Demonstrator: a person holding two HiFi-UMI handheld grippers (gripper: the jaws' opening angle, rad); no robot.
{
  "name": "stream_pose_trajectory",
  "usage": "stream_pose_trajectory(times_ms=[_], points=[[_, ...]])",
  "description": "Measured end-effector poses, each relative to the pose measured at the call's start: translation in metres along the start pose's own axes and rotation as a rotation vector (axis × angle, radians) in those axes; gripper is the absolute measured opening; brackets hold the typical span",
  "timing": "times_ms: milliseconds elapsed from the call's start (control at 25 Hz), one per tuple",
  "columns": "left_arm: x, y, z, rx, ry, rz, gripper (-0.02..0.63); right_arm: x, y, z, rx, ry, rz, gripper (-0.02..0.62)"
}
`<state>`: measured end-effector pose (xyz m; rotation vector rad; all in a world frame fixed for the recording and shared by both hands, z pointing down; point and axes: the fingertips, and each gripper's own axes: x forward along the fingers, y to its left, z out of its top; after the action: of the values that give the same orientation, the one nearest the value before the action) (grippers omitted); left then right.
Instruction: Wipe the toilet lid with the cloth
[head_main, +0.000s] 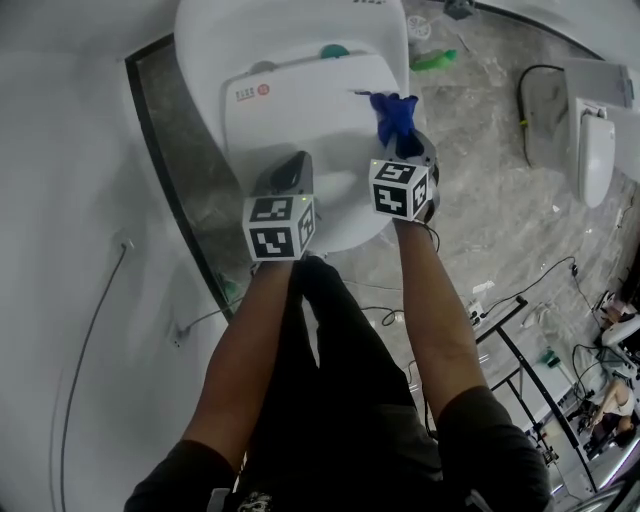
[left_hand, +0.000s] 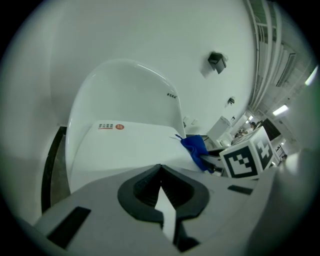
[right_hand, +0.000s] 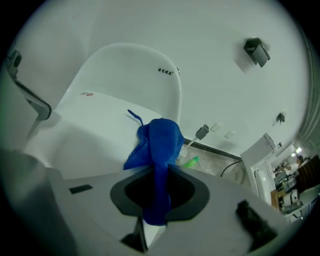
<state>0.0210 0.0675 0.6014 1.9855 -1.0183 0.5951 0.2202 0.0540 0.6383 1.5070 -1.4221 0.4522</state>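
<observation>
Right gripper: jaws closed on the blue cloth, which bunches out past the tips. In the head view it sits upper centre, over the right edge of the closed white toilet lid. Can't tell whether the cloth touches the lid. Left gripper: jaws fully together, nothing between them, at frame centre over the lid's near edge.

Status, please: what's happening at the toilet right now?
Right hand-held gripper shut on blue cloth, at the toilet lid's right edge. Left hand-held gripper shut, empty. Lid down, nothing in the way.
</observation>
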Motion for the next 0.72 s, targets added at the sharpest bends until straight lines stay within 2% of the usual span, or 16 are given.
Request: stream_pose_trajectory(times_ms=[80, 200, 480, 720], points=[[-0.008, 0.013, 0.003, -0.023, -0.020, 0.023, 0.011, -0.005, 0.004, 0.005, -0.004, -0.004, 0.007, 0.060], [-0.025, 0.026, 0.003, -0.043, -0.050, 0.056, 0.011, -0.030, 0.032, 0.025, -0.003, -0.076, 0.061, 0.060], [-0.067, 0.065, -0.019, -0.007, -0.059, 0.119, 0.011, -0.101, 0.153, 0.050, -0.067, -0.202, 0.309, 0.060], [-0.099, 0.112, -0.047, -0.110, -0.049, 0.232, 0.011, -0.127, 0.237, 0.046, -0.115, -0.186, 0.476, 0.060]])
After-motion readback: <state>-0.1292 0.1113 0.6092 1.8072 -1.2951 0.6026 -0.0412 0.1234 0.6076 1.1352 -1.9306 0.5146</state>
